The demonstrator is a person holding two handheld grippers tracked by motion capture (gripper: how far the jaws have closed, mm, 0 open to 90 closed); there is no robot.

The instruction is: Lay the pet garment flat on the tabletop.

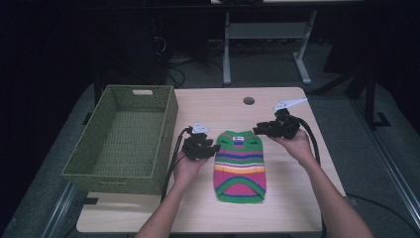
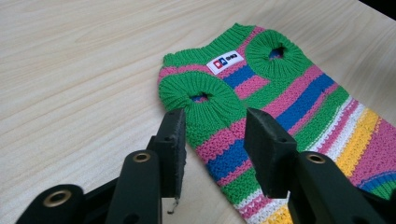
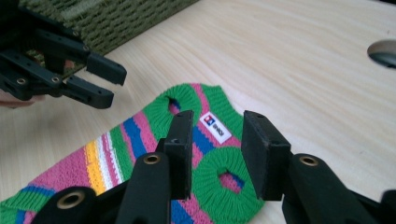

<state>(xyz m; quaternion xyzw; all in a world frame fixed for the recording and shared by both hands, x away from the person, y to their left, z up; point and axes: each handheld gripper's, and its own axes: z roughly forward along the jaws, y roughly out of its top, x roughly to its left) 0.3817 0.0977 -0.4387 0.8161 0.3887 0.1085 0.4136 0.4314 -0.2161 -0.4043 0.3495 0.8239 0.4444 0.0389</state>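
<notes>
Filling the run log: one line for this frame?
left gripper: open, above sweater | right gripper: open, above sweater | sweater: flat on table | basket: empty

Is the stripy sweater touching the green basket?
Apart. The high view shows bare table between the stripy sweater and the green basket, with the left gripper hovering in that gap.

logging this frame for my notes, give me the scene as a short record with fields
surface: wooden table
garment: striped knit sweater, flat on the table, white label near the collar
container: green basket at the table's left
left gripper: open, above the sweater's left armhole, holding nothing
right gripper: open, above the other armhole, holding nothing
table hole: near the far edge
</notes>
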